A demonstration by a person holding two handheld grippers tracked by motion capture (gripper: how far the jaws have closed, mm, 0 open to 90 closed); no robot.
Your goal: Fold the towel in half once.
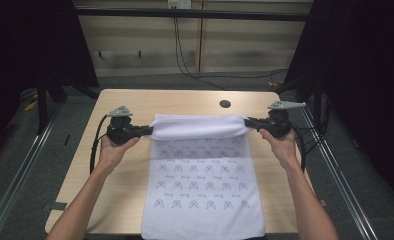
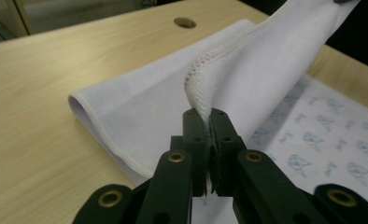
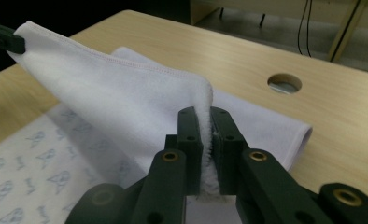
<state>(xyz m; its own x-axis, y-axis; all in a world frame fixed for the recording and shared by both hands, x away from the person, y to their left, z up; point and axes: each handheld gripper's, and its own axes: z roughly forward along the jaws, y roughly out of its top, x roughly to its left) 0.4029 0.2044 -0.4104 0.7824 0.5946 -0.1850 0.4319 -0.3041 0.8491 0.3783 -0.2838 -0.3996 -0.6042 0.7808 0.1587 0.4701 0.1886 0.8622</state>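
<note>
On the wooden table (image 1: pixel 130 165) lies a white towel (image 1: pixel 200 195), its near edge cut off below. The left gripper (image 1: pixel 149 131) and right gripper (image 1: pixel 248 122) each pinch a far corner, lifted and folding forward, hiding part of the print

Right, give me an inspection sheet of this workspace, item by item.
Surface: light wooden table with a round hole.
Job's things: white towel with a blue printed pattern, far edge lifted and folded toward the person.
Clutter: nothing seen.
Grippers: left gripper and right gripper each shut on a far towel corner.
Cables: black gripper cables; wall cables trailing to the floor.
Surroundings: grey floor, panelled wall, dark curtains.
</note>
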